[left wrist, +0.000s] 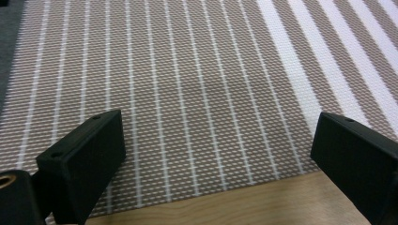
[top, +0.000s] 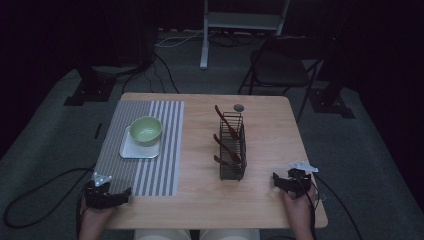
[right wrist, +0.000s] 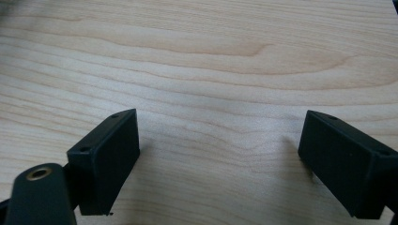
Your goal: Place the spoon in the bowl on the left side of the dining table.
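A black wire caddy [top: 233, 147] stands at the middle of the wooden table [top: 270, 130], holding several dark brown wooden utensils [top: 226, 146]. A pale green bowl [top: 146, 130] sits on a white square plate [top: 129, 150] on the grey striped placemat [top: 165, 170]. My left gripper [top: 109, 196] rests at the mat's near left corner, open, jaws wide apart over the striped weave [left wrist: 211, 103]. At the table's near right, my right gripper [top: 286, 180] lies open above bare wood [right wrist: 216, 93], nothing between its jaws.
A small grey round object [top: 239, 107] lies behind the caddy near the far edge. A dark folding chair [top: 282, 65] and a white stand [top: 240, 22] are beyond the table. Cables [top: 35, 200] trail on the grey carpet at both sides.
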A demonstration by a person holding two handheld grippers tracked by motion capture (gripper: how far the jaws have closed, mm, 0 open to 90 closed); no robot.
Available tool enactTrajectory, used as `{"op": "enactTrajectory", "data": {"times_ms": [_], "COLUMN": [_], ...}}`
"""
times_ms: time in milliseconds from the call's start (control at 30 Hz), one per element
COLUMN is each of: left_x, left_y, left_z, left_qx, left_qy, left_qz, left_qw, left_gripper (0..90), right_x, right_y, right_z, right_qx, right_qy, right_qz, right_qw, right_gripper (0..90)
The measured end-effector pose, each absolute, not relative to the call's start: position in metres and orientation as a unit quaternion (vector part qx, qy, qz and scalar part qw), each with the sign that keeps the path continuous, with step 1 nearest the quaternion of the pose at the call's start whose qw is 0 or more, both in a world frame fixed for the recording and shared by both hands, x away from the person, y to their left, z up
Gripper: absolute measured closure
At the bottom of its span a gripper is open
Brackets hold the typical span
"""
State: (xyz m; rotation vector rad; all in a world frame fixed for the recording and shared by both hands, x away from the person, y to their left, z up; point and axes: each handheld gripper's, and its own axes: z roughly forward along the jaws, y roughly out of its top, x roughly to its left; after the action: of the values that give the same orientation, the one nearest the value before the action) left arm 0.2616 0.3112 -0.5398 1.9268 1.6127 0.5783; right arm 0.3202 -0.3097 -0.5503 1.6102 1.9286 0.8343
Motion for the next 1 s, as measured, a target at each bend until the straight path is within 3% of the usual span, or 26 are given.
{"op": "enactTrajectory", "data": {"times_ms": [1000], "left_x": [0.259], "left_y": [0.292], "left_z": [-0.531], "left_qx": [0.746], "left_qy": [0.564], "left_qz": [0.213], "left_qw": [0.284], "left_gripper": [3.5], "right_x": [0.320], "right_y": [-0.310], "right_z": [-0.550], "right_qx": [0.590], "right_qy": [0.706], "right_qz": [0.306], "right_qw": [0.245], "right_gripper": [12.1]}}
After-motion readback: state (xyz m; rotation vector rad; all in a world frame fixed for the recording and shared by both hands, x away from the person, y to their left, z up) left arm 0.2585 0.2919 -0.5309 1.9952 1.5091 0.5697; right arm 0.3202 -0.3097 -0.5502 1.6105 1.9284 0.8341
